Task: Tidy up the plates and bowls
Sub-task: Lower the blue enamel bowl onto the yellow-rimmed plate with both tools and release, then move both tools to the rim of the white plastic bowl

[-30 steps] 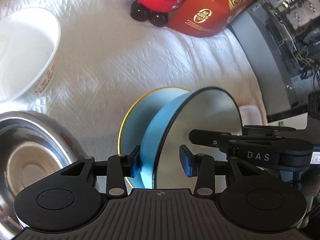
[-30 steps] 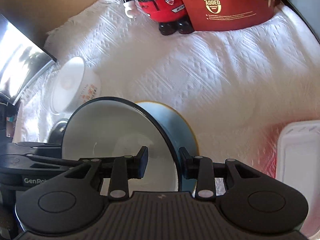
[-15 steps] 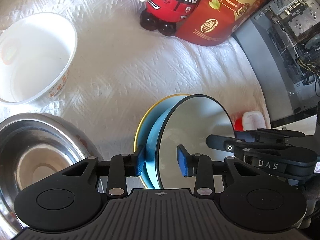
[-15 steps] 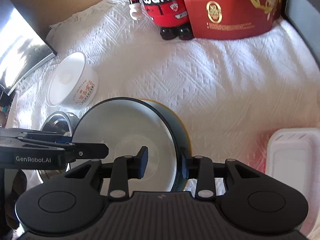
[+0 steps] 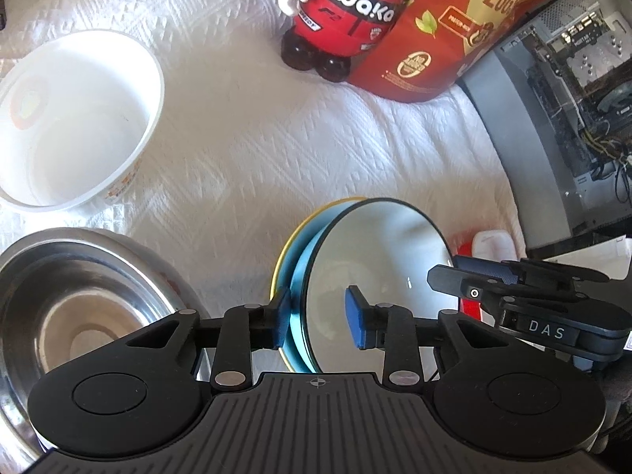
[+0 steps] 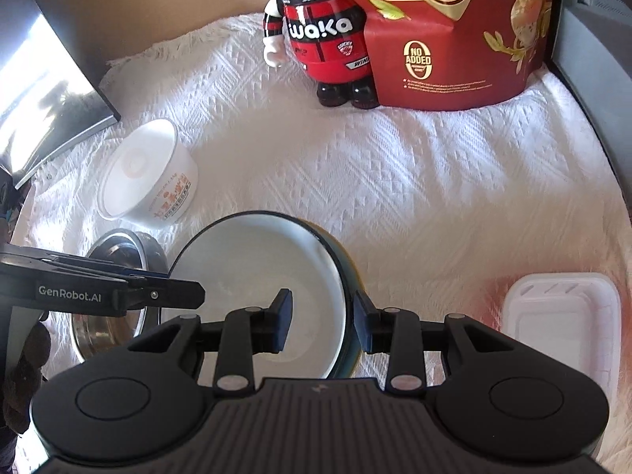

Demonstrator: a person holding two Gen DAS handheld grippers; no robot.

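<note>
A blue bowl with a white inside sits nested in a yellow-rimmed blue bowl on the white cloth. My left gripper straddles the near rim of the stacked bowls, its jaws a little apart from the wall. My right gripper straddles the opposite rim of the same blue bowl, with a gap at its pads. A white printed bowl stands at the left, also in the right wrist view. A steel bowl is beside it, and shows in the right wrist view too.
A red and black toy figure and a red food bag stand at the back. A white plastic tray lies at the right. A dark monitor is at the left, a computer case at the right.
Both grippers have risen and drawn back, so the bowls look smaller. The jaws of both have opened slightly off the bowl's rim.
</note>
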